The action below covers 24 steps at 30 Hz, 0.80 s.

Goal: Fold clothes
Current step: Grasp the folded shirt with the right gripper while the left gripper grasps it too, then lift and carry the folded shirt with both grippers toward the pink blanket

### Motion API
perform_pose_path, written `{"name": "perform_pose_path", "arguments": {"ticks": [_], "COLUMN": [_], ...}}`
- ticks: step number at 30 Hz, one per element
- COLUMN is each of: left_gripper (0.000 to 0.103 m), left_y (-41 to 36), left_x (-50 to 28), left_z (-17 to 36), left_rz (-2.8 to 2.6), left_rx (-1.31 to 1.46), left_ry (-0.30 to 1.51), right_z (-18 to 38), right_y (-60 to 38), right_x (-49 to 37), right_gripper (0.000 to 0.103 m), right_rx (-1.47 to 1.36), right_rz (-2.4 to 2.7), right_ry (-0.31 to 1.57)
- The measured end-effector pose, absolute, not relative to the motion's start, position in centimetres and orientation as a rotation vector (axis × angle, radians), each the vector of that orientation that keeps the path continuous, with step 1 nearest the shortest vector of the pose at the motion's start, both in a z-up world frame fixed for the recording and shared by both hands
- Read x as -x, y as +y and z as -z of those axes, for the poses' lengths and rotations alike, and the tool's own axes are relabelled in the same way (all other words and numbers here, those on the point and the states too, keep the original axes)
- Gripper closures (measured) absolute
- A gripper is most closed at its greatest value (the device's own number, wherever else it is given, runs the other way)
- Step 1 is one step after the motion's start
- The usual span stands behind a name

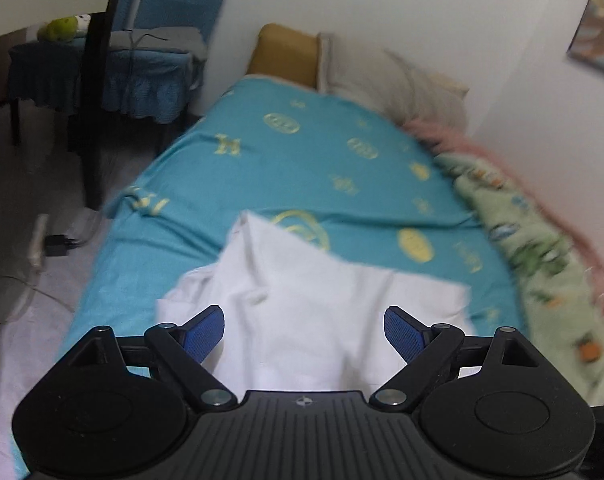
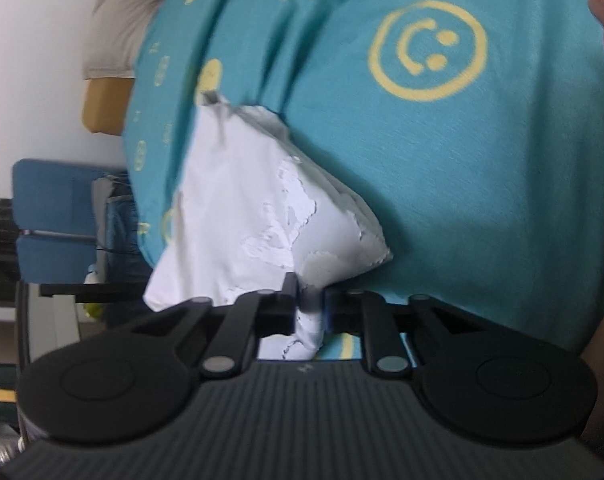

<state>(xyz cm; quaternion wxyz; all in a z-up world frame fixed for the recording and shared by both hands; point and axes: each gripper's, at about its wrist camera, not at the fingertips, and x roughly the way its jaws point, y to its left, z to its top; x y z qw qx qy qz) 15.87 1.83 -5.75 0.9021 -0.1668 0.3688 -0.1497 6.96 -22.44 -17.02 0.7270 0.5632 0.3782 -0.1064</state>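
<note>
A white garment (image 1: 302, 304) lies rumpled on a bed with a teal sheet (image 1: 322, 160) printed with yellow smileys. My left gripper (image 1: 304, 330) is open, its blue pads (image 1: 205, 334) spread wide just above the garment's near part, holding nothing. In the right wrist view my right gripper (image 2: 310, 304) is shut on a bunched edge of the white garment (image 2: 253, 208), which hangs from it over the teal sheet (image 2: 462, 180). That view is rotated.
A beige pillow (image 1: 394, 80) and a mustard headboard (image 1: 285, 54) are at the bed's far end. A green and pink blanket (image 1: 538, 248) lies along the wall side. A dark chair (image 1: 97, 92) and a blue-skirted table (image 1: 101, 72) stand on the floor at left, with cables (image 1: 41, 248).
</note>
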Motion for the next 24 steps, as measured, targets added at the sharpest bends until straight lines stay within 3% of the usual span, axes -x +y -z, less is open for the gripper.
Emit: {"name": "perform_pose_path", "arguments": {"ticks": [5, 9, 13, 16, 21, 24], "left_gripper": [0.013, 0.013, 0.015, 0.024, 0.055, 0.057], "left_y": [1.0, -0.1, 0.4, 2.2, 4.6, 5.9], "left_x": [-14.7, -15.1, -15.9, -16.3, -15.5, -15.0], "left_z": [6.8, 12.0, 16.0, 17.2, 17.7, 17.8], "left_rz": [0.629, 0.713, 0.585, 0.461, 0.343, 0.275], "left_rx": [0.706, 0.994, 1.120, 1.232, 1.354, 1.416], "left_ry": [0.949, 1.157, 1.219, 1.155, 1.077, 1.031], "right_z": [14.9, 14.3, 14.3, 14.2, 14.0, 13.9], "right_y": [-22.3, -22.8, -22.9, -22.9, -23.3, -23.5], "right_x": [-6.8, -6.9, -6.9, -6.9, -6.6, -6.6], "right_gripper": [0.091, 0.092, 0.092, 0.092, 0.093, 0.093], "right_rx": [-1.218, -1.236, -1.259, -1.271, -1.285, -1.291], "right_rz": [0.154, 0.114, 0.106, 0.105, 0.116, 0.124], "right_ry": [0.748, 0.703, 0.690, 0.684, 0.657, 0.653]}}
